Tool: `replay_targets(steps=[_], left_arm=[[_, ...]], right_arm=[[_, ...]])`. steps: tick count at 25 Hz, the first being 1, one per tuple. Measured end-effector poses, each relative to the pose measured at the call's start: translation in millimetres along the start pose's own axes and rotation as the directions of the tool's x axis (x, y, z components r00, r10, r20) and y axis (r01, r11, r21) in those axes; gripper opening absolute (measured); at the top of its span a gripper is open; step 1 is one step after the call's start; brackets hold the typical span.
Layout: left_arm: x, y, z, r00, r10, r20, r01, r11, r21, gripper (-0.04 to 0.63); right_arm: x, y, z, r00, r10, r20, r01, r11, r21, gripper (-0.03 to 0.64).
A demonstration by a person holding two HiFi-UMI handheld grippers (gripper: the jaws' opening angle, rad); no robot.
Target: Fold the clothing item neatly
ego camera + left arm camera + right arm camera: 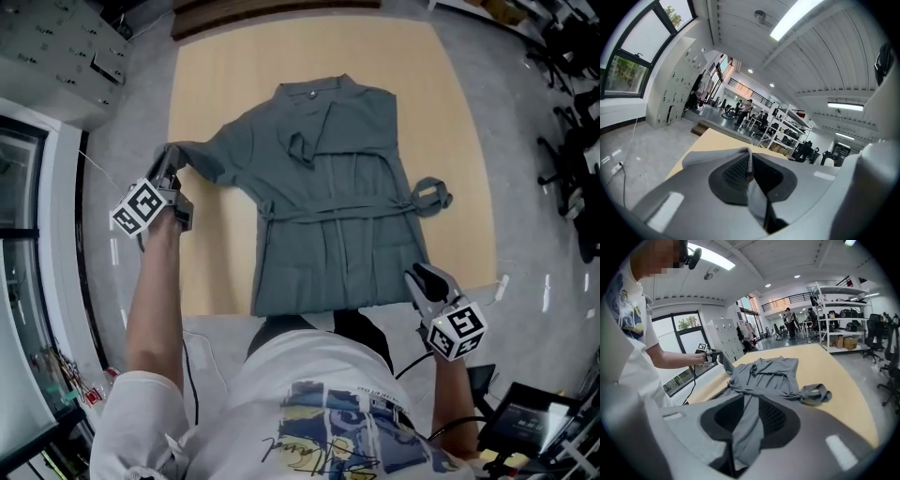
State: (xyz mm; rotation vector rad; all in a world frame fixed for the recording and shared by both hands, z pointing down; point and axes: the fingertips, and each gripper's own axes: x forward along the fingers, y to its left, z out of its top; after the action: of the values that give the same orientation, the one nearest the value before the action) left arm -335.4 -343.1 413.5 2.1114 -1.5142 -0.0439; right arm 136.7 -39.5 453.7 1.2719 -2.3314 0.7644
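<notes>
Head view: the grey garment (337,206) lies spread at the centre of the table (206,94). The left gripper (172,167), frame left, clamps the sleeve (202,155) end. The right gripper (419,279), lower right, clamps the hem (328,305) corner.
Left gripper view: jaws together on thin cloth.
Right gripper view: jaws pinch fabric.
Recommended: carry the sleeve inward across the body, keeping the hem taut.

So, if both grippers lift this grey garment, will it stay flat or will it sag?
Probably the garment sags: the sleeve drapes limply from the left gripper, so the cloth looks thin and floppy. The hem hangs softly between the right gripper's jaws, so it is likely light. The tied belt may dangle and swing.
</notes>
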Motion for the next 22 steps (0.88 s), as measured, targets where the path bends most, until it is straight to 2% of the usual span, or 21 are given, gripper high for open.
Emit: replay_targets(steps=[9,22], left_arm=[[38,-99,-1,0.998,-0.061,-0.031,0.064,0.99,0.126,0.021],[115,-232,-48,0.987,-0.109,-0.114,0.133,0.964,0.228,0.021]], right_arm=[[-13,-38,-3,0.999,0.04,0.017,-0.04,0.999,0.008,0.087],[-53,-106,-25,0.999,0.022,0.033,-0.025,0.997,0.068,0.087]])
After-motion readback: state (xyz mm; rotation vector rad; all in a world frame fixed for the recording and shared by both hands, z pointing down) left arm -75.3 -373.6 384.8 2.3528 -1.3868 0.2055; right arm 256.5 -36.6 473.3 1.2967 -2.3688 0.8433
